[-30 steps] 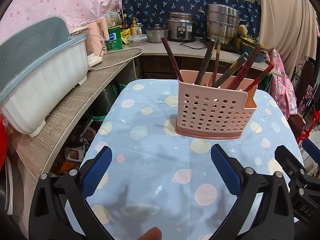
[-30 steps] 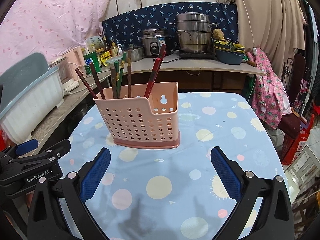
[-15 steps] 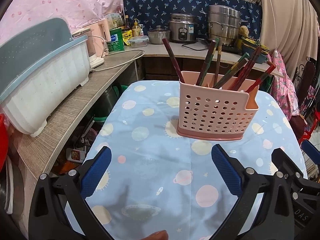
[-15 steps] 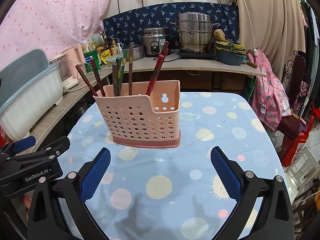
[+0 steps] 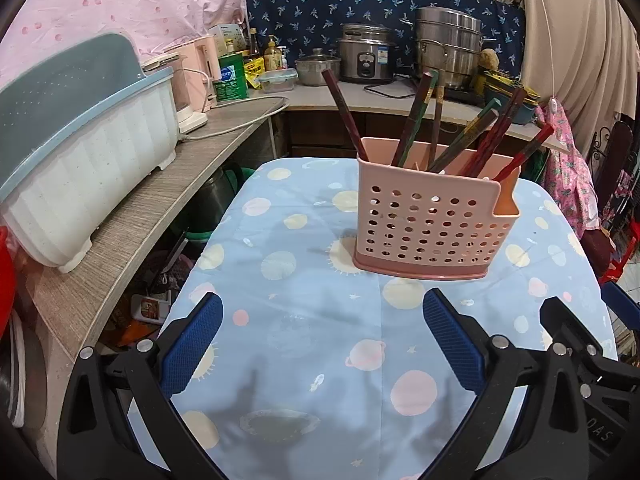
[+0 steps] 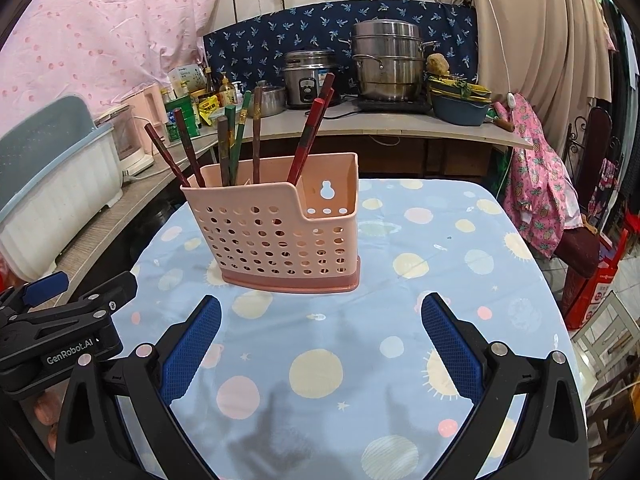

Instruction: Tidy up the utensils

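Observation:
A pink perforated utensil holder [image 5: 430, 222] stands upright on the blue planet-print tablecloth [image 5: 304, 320], with several dark red, brown and green chopsticks [image 5: 412, 120] leaning inside it. It also shows in the right wrist view [image 6: 280, 232], with its chopsticks [image 6: 308, 136]. My left gripper [image 5: 322, 344] is open and empty, above the cloth in front of the holder. My right gripper [image 6: 320, 344] is open and empty, also short of the holder. The left gripper's body [image 6: 60, 336] shows at the left of the right wrist view.
A counter [image 5: 132, 216] runs along the left with a white and blue dish rack [image 5: 76, 152]. The back counter holds a rice cooker [image 5: 366, 60], steel pots [image 5: 448, 44] and bottles. A chair draped in pink cloth [image 6: 540, 192] stands right of the table.
Both grippers have drawn back slightly from the holder and stayed open. The holder and chopsticks have not moved.

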`<state>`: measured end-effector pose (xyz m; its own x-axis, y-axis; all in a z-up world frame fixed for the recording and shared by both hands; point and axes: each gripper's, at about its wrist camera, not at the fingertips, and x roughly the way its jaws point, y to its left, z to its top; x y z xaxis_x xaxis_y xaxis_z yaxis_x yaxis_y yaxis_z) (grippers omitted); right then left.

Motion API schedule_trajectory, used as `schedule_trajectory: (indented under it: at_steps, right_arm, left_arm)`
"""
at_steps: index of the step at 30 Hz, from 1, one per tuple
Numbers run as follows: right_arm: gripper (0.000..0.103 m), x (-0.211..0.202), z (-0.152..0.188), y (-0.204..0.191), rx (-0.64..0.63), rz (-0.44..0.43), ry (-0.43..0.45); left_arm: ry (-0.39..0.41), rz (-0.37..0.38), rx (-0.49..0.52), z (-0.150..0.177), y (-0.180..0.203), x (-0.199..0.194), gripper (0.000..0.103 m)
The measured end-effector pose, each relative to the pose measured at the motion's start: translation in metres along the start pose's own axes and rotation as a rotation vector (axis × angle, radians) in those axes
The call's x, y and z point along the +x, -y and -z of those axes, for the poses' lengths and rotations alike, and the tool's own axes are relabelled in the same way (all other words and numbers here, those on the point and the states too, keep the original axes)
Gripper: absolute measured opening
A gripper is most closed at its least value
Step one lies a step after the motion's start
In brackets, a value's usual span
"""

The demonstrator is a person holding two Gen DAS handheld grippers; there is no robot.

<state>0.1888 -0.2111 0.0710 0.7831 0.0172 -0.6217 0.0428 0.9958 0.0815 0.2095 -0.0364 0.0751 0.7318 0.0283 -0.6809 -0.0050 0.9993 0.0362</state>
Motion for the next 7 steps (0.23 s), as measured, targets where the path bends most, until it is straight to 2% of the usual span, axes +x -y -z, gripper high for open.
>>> schedule_trajectory:
  at_steps: [7]
  right_arm:
    - [0.097, 0.0041, -0.001, 0.0013, 0.001, 0.004, -0.001]
  left_arm:
    - [-0.012, 0.009, 0.001, -0.0018, 0.0002, 0.0071, 0.096]
